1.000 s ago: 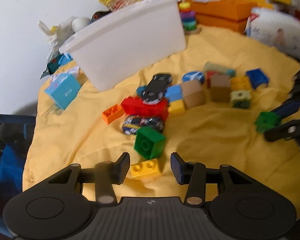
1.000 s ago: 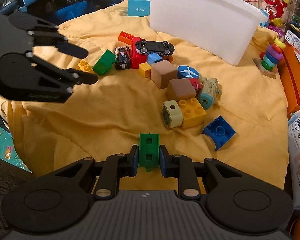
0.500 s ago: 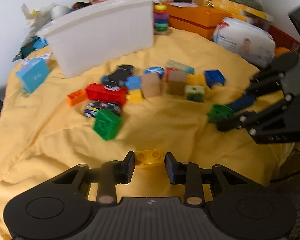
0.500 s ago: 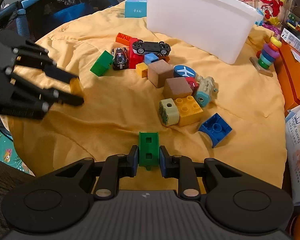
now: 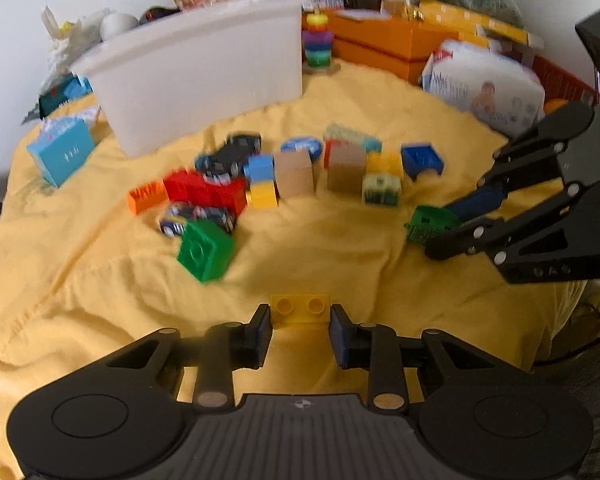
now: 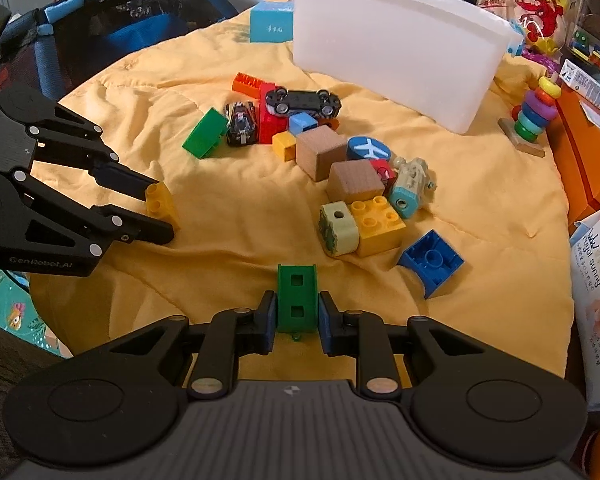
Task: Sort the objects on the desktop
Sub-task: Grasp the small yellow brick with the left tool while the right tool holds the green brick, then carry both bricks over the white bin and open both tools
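Over on the left, the left gripper has just been closing and now clamps a small yellow brick above the yellow cloth. Mid-table sits the toy pile, green block beside it, and the right gripper pinches a green piece.

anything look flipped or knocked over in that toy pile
Yes: the black toy car lies upside down, wheels up, propped on the red brick. The blue brick nearer the right gripper is tipped with its hollow underside showing.
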A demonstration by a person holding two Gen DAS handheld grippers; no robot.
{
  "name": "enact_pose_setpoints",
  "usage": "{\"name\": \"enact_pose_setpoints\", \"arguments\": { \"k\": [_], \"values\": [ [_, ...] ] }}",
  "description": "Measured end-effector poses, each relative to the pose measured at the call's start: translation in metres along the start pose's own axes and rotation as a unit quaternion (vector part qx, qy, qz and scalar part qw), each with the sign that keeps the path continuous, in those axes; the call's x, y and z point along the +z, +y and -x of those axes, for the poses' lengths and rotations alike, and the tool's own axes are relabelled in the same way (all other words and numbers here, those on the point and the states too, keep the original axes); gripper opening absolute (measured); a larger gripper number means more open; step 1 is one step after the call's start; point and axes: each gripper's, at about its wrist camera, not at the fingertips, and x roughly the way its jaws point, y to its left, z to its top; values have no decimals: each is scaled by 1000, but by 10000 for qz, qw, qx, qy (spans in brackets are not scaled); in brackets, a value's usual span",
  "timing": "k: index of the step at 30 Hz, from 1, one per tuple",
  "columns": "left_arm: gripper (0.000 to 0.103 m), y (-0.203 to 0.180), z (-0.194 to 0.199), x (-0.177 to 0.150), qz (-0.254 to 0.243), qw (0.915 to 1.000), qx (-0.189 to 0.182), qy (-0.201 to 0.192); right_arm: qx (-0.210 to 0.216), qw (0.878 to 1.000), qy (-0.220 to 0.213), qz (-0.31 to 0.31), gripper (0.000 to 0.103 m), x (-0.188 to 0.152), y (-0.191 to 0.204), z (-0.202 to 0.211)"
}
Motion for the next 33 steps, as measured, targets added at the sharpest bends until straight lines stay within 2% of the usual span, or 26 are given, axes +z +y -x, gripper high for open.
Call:
{"name": "enact_pose_setpoints", "arguments": {
  "k": [5, 11, 16, 23, 27, 33],
  "values": [
    [34, 11, 21, 29, -1, 9987, 192, -475, -7, 9996, -254, -158, 24, 12, -10, 11],
    [34, 38, 29, 79, -69, 9944, 456, -947, -219, 9975, -650, -151, 24, 42, -31, 20],
    [34, 59, 30, 126, -212, 9872, 815, -1353, -455, 9920, -1176, -88, 24, 85, -58, 30],
    [34, 86, 21, 196, -103, 9754, 1123, -1895, -769, 9775, -1961, -67, 24, 164, -90, 34],
    [34, 101, -5, 229, 6, 9720, 1344, -1929, -834, 9740, -2091, -264, 24, 208, -106, 19],
    [37, 110, -59, 256, -154, 9763, 1645, -1400, -1075, 9765, -1756, -631, 27, 245, -121, -23]
  ]
}}
